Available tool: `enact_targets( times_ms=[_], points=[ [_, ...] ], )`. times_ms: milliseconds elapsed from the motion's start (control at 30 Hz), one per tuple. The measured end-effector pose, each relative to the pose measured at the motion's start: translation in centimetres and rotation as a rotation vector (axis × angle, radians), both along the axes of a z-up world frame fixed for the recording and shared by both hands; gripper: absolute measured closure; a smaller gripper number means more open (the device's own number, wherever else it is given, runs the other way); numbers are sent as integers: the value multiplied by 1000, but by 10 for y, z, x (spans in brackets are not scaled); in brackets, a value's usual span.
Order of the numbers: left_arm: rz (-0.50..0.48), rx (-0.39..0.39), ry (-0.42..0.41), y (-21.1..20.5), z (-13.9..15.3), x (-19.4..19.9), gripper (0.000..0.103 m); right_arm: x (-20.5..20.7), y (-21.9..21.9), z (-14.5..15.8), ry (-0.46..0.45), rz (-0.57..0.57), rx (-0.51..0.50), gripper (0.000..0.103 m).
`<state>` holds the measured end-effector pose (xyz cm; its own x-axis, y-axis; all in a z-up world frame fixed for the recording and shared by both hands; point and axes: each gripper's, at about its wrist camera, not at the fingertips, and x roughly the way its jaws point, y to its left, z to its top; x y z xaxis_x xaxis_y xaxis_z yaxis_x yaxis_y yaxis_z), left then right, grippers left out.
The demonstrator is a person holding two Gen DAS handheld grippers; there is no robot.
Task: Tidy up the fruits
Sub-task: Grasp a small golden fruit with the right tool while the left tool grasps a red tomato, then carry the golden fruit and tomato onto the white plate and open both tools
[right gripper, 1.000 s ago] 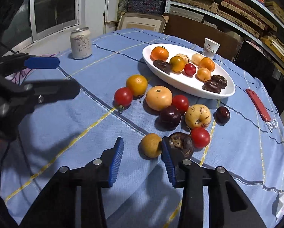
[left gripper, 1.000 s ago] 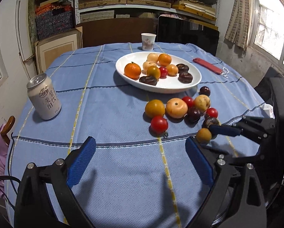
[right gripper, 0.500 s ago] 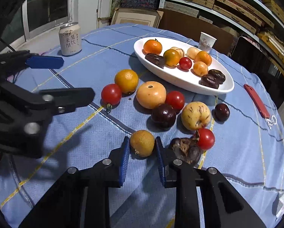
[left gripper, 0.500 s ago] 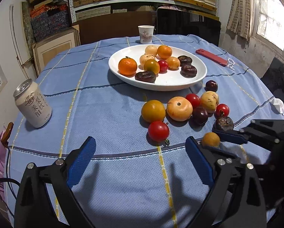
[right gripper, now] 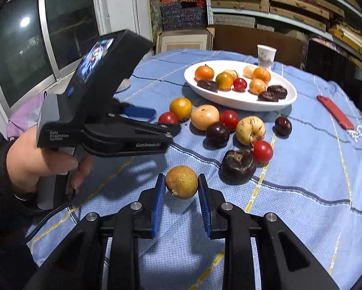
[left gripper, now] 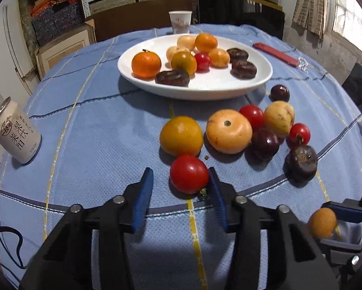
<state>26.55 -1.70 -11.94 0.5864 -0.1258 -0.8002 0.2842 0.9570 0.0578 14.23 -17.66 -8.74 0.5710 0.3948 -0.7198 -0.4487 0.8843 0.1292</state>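
Note:
A red tomato [left gripper: 189, 174] lies on the blue cloth between the fingers of my left gripper [left gripper: 179, 171]. Its jaws are closing; the right pad touches the tomato and a gap shows at the left pad. My right gripper [right gripper: 181, 177] is shut on a small yellow-brown fruit [right gripper: 181, 184], held just above the cloth. That fruit [left gripper: 322, 222] also shows at the lower right of the left wrist view. The white oval plate [left gripper: 205, 91] beyond holds several oranges, a small tomato and dark fruits. Loose fruits cluster in front of it, among them an orange [left gripper: 181, 136].
A drink can [left gripper: 15, 135] stands at the left edge of the table. A paper cup [left gripper: 180, 21] is behind the plate and a flat red object [left gripper: 275, 54] to its right. A wrinkled dark fruit [right gripper: 237, 166] sits right of my right gripper. A hand [right gripper: 35, 159] holds the left gripper.
My left gripper came forward and down to the red tomato and its jaws narrowed around it. My right gripper shut on the small yellow-brown fruit and raised it slightly.

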Motion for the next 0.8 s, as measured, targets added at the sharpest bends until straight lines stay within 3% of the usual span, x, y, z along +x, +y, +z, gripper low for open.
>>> enact_targets(
  times_ms=[67, 500, 667, 800],
  points=[
    [3, -8, -14, 2, 3, -1, 74, 0, -2, 0, 2, -1, 12, 75],
    [-38, -95, -118, 14, 50, -48, 74, -4, -15, 11, -55, -44, 57, 75],
    [-59, -127, -181, 18, 86, -62, 74, -3, -31, 32, -124, -110, 28, 75],
    [-77, -122, -214, 16, 113, -52, 74, 16, -46, 67, -193, -139, -11, 75]
  ],
)
